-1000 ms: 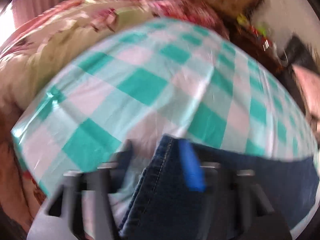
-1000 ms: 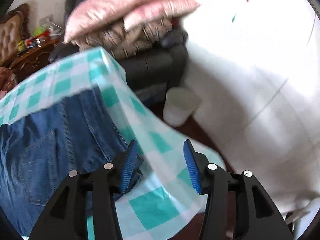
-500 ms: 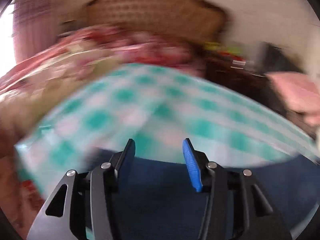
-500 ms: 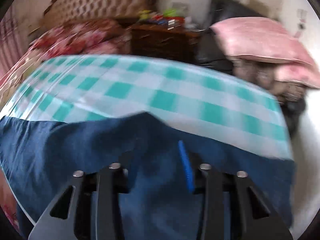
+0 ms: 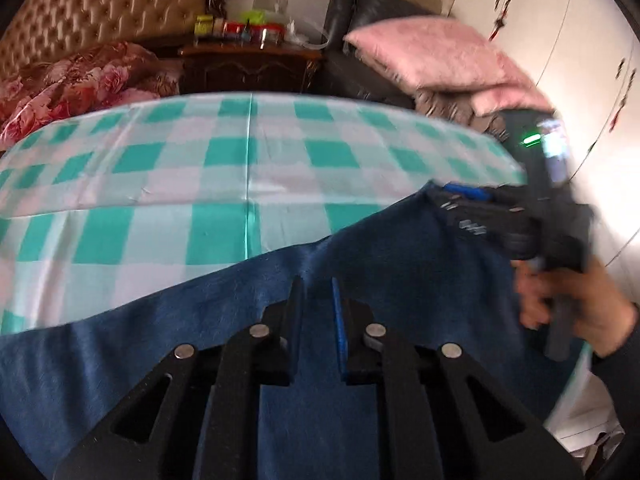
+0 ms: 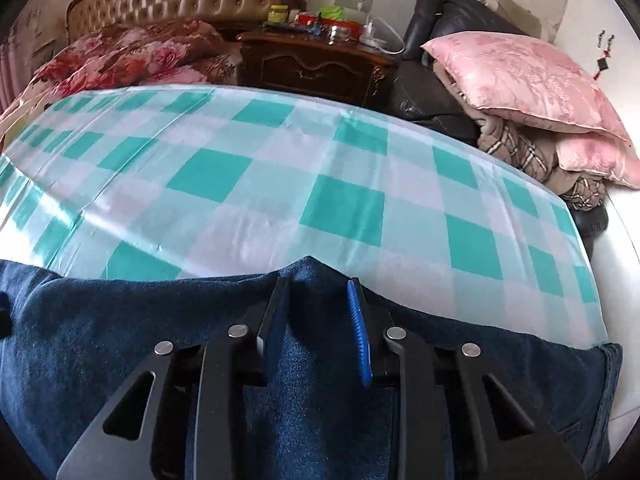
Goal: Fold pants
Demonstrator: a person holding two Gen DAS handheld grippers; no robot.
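Dark blue denim pants (image 5: 240, 320) lie along the near edge of a table under a teal and white checked cloth (image 5: 200, 168). My left gripper (image 5: 316, 282) is over the pants' far edge, its jaws closing, with a ridge of denim pinched between the pads. In the right wrist view the pants (image 6: 100, 340) fill the lower part. My right gripper (image 6: 317, 281) is also closing, with a raised peak of denim filling the gap between its fingers. The left wrist view shows the right gripper (image 5: 464, 196) at the pants' right end, held by a hand (image 5: 580, 308).
Beyond the table stand a dark wooden nightstand (image 6: 312, 68) with small jars, a black leather chair (image 6: 432, 96) piled with pink pillows (image 6: 520, 80), and a bed with a floral quilt (image 6: 132, 52). A white wardrobe (image 5: 560, 40) is at the right.
The left gripper let go, opened and swung right along the pants' edge, then narrowed on the denim. The right gripper swung from the table's end to face across it and closed on the pants.
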